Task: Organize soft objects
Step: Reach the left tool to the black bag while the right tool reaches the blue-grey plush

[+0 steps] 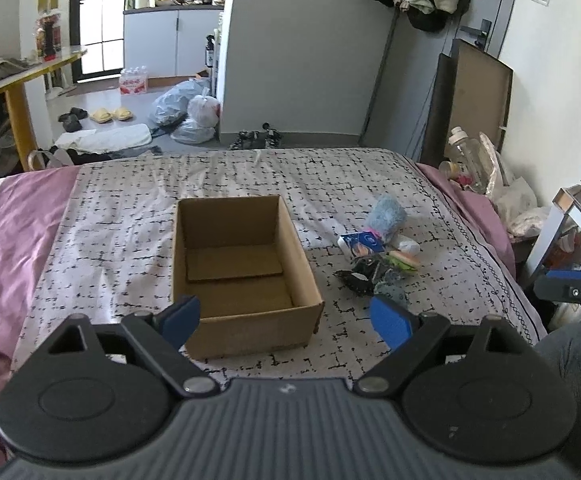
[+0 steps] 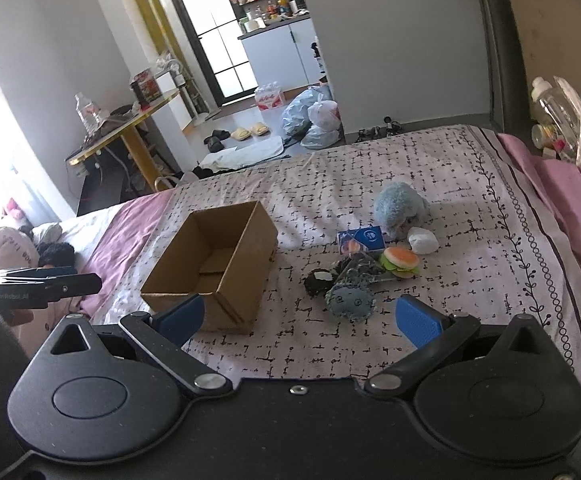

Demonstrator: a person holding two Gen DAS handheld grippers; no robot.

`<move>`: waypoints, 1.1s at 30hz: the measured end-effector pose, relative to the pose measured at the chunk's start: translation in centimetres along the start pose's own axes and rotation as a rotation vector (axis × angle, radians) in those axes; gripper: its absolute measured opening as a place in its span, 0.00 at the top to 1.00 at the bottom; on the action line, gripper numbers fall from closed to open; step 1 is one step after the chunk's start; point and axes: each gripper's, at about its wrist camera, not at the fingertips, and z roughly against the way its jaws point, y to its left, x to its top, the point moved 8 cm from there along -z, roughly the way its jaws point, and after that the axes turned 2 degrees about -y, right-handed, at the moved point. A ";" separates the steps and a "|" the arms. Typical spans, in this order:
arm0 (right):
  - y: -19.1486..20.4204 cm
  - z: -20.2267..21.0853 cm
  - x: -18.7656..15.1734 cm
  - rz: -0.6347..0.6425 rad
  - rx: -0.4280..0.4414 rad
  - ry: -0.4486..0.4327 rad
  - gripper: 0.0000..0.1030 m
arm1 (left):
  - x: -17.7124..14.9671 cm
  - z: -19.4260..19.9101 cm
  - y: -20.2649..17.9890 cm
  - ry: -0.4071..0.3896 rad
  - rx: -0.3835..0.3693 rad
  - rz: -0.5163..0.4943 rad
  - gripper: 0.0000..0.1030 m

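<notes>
On the bed's patterned cover (image 1: 130,220), seen from the left wrist, we find an open cardboard box (image 1: 242,264), empty but for a loose cardboard sheet, toward the near edge. To its right, apart from it, lies a heap of soft things: a fluffy blue plush toy (image 1: 388,216), a blue tissue pack (image 1: 360,243), a burger toy (image 1: 403,263). Our left gripper (image 1: 286,318) hangs above the box's near wall, jaws spread wide, pinching nothing.

From the right wrist, the same heap sits just ahead of our right gripper (image 2: 298,320), whose jaws also stand spread and empty. Nearest is a round blue-grey plush (image 2: 350,300), touching a dark bundle (image 2: 319,282); a white wad (image 2: 422,240) lies beside the burger toy (image 2: 400,262).

We judge all of these light and squashy. We would pinch the round plush across its middle, closing firmly enough that the filling cannot slip out.
</notes>
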 end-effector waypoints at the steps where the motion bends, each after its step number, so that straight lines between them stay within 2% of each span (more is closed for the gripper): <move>1: -0.4 -0.2 0.0 -0.012 -0.001 -0.001 0.00 | 0.1 -0.3 -0.1 0.005 -0.009 -0.003 0.11; 5: -1.6 -0.7 0.0 -0.045 -0.004 0.000 0.00 | 0.3 -1.4 -1.1 0.016 -0.046 -0.045 0.11; 8: -2.6 -1.1 0.1 -0.065 -0.021 0.002 0.00 | 0.6 -2.3 -1.3 0.022 -0.079 -0.037 0.11; 19: -5.7 -2.2 0.1 -0.125 -0.059 0.002 0.00 | 2.5 -5.9 -2.3 0.042 -0.096 -0.101 0.12; 22: -6.7 -2.7 0.1 -0.151 -0.069 -0.007 0.03 | 2.9 -7.0 -3.1 0.032 -0.127 -0.137 0.12; 24: -7.3 -3.1 0.2 -0.170 -0.069 -0.006 0.10 | 3.0 -7.8 -3.6 0.036 -0.156 -0.144 0.12; 28: -8.2 -3.7 0.2 -0.210 -0.067 -0.017 0.10 | 3.2 -9.8 -4.5 0.060 -0.175 -0.167 0.14; 33: -9.0 -4.9 0.1 -0.240 -0.066 0.007 0.17 | 3.6 -11.7 -6.1 0.067 -0.208 -0.188 0.14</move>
